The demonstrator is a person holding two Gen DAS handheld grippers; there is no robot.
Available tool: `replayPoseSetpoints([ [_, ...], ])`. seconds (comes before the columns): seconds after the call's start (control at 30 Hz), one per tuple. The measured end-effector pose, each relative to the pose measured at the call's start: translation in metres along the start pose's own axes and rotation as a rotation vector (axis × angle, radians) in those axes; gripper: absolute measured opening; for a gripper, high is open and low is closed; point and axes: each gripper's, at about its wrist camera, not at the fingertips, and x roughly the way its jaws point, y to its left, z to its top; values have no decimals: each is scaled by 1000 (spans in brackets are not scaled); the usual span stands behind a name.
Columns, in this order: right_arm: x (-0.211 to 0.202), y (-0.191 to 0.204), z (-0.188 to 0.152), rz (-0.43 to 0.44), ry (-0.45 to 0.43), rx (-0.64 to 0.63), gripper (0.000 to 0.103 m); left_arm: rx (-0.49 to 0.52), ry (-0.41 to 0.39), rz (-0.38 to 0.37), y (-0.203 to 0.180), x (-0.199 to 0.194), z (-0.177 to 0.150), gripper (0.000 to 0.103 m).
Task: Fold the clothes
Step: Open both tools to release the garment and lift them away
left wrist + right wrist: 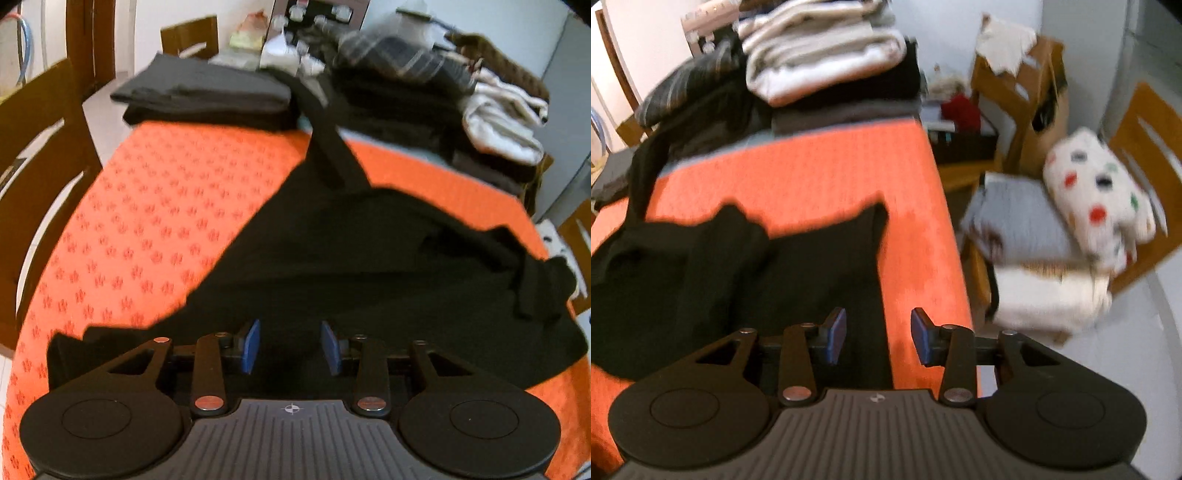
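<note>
Readable text: you have none in either view.
Left gripper body: a small crosshair mark only.
Right gripper body: a small round mark, no letters.

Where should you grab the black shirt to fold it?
Grab the black shirt by its near edge, coming in low from the front. That edge lies flat on the orange tablecloth, right under both open tools, left and right. Its far sleeve trails toward the piles.
</note>
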Motion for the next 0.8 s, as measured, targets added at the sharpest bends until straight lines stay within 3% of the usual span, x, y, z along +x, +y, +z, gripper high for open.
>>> replayPoseSetpoints([
  [0.2, 15, 2, -37, 9, 43, 44, 42, -32, -2, -7, 13, -2, -1, 40],
  [0.3, 20, 7, -40, 6, 49, 32, 12, -48, -5, -10, 20, -3, -1, 40],
  [0.33, 17, 9, -39, 6, 46, 26, 8, -51, 2, -3, 22, -3, -2, 39],
  [0.47, -22, 14, -23, -25, -3, -9, 5, -76, 40, 20, 27, -1, -5, 39],
  [0.53, -29, 9, -21, -31, 18, -7, 5, -77, 45, 28, 27, 0, -6, 39],
  [0.67, 0, 2, -37, -61, 103, -23, 5, -7, 39, 58, 19, 2, -11, 40],
  [0.8, 11, 0, -46, -79, 79, 22, 10, 1, 22, 50, 18, -4, -10, 43],
])
